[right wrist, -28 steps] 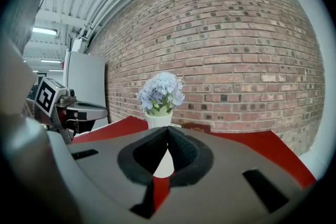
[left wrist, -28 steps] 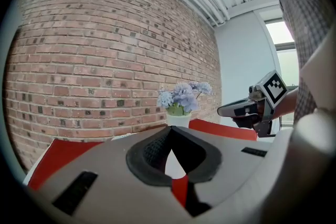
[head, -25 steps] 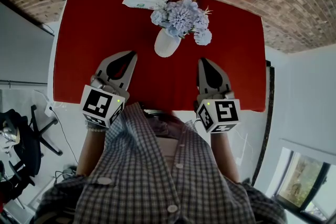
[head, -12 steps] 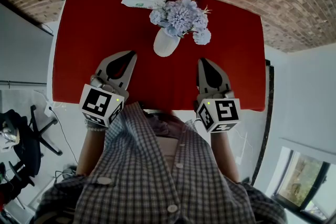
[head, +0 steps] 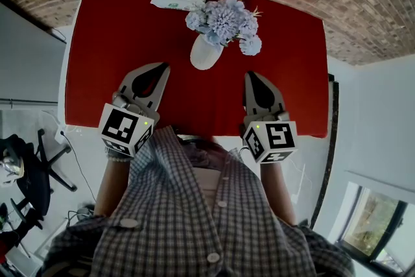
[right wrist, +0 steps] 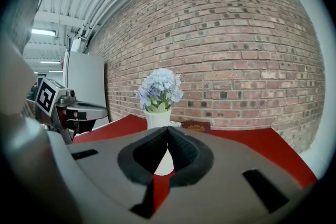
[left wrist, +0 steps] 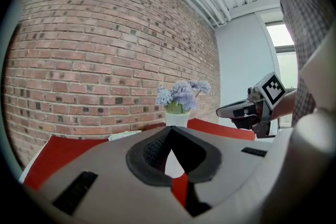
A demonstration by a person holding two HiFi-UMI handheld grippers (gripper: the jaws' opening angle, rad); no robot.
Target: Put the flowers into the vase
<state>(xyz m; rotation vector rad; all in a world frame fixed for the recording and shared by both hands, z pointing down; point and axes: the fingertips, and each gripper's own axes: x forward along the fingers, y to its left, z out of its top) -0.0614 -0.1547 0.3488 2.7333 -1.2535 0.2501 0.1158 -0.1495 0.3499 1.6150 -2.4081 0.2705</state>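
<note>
On red tabletop (head: pixel 117 42): pale-blue flower bunch (head: pixel 224 19) seated in white round vase (head: pixel 206 55). Left gripper (head: pixel 162 67), right gripper (head: pixel 251 76) pressed together, empty, held back; job apparently done.

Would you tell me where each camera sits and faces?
Head view: on the person's head, looking steeply down at red table, vase, flowers; shirt, left tongs, right tongs show.
Left gripper view: on the left tongs, facing the brick wall; own shut jaws, right tongs show.
Right gripper view: on the right tongs, facing that wall; own shut jaws, left tongs show.
Both gripper views share the vase.
</note>
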